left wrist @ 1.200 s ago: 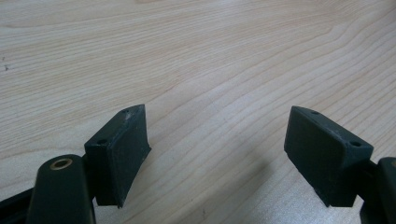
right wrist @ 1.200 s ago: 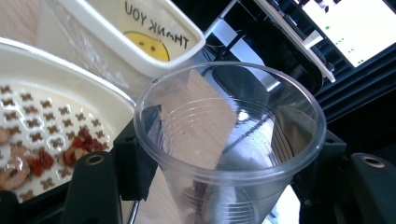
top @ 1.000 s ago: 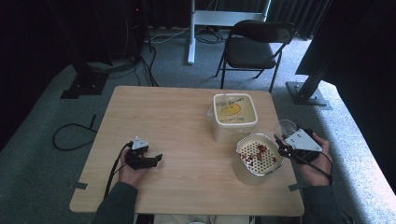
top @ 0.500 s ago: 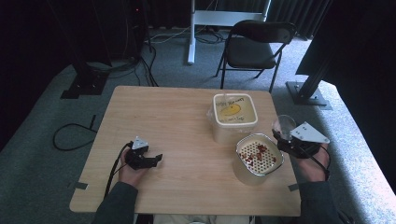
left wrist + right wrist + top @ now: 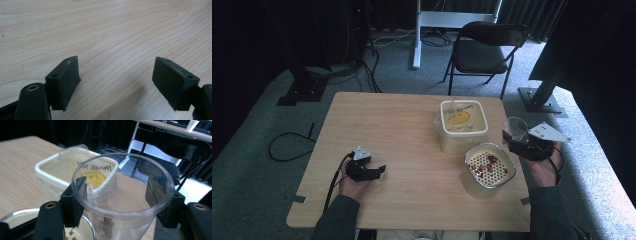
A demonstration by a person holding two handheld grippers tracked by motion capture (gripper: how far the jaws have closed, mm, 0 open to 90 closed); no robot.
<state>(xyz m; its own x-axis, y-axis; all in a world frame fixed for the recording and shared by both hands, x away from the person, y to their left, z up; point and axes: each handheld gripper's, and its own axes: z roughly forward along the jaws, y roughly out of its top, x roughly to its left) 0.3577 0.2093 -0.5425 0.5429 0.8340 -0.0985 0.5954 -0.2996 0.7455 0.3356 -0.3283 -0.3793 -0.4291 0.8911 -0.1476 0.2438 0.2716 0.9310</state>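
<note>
table (image 5: 402, 130): light wood, bare under the left fingers; bare grain between them in the left gripper view (image 5: 112, 50)
chair (image 5: 484, 50): black, folding, on the floor well beyond the table's far edge, far from both grippers
tub (image 5: 463, 125): square, cream, clear lid with a yellow disc and "THANK YOU" print; just beside the right fingers on their inner side, a little farther up the table; in the right gripper view (image 5: 50, 173) it sits right behind the cup
bowl (image 5: 489, 167): round, cream, perforated insert with red-brown bits on it; near the right fingers, toward the person and inward; its rim (image 5: 20, 213) shows below the right gripper's near jaw
right gripper (image 5: 517, 137): at the table's right edge, raised off it, jaws clamped on the cup from both sides, grey plate on top
left gripper (image 5: 374, 171): low over the table on the left, jaws spread wide with nothing between them (image 5: 116, 82)
cup (image 5: 515, 127): clear plastic, empty, mouth tilted toward the camera (image 5: 122, 195); pinched between the right fingers (image 5: 75, 202), off the table, beside the tub, above the bowl's far side
</note>
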